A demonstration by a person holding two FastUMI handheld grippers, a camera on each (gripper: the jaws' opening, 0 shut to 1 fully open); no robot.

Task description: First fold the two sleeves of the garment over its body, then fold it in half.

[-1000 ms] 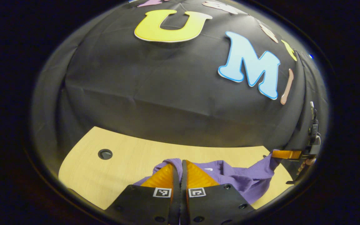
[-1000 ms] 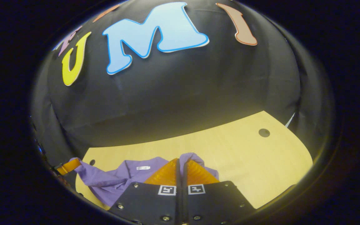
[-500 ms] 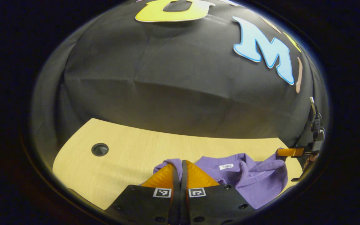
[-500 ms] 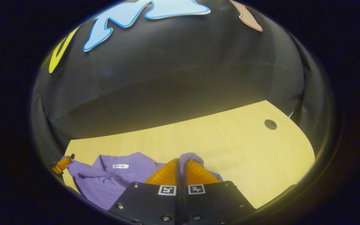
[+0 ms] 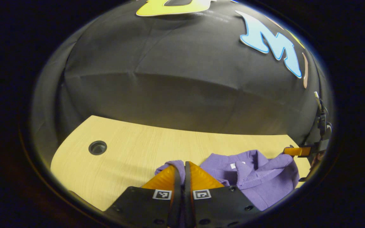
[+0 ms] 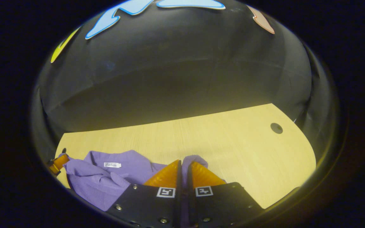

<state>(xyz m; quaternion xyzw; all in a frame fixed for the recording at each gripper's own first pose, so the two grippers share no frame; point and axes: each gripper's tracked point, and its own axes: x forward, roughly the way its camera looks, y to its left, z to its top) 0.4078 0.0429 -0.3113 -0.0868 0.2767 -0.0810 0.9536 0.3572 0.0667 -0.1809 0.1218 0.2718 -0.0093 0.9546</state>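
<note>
Each clamped on a bunched purple edge, the left gripper [image 5: 184, 164] and right gripper [image 6: 184, 163] carry the garment [image 5: 252, 177] low over the table [image 6: 233, 139], seemingly laying it out before any sleeve fold, which next calls for spreading it flat.

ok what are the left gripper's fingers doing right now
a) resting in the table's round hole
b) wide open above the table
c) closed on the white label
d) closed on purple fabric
d: in the left gripper view the left gripper has its orange fingers pressed together on a fold of the purple garment.
</note>
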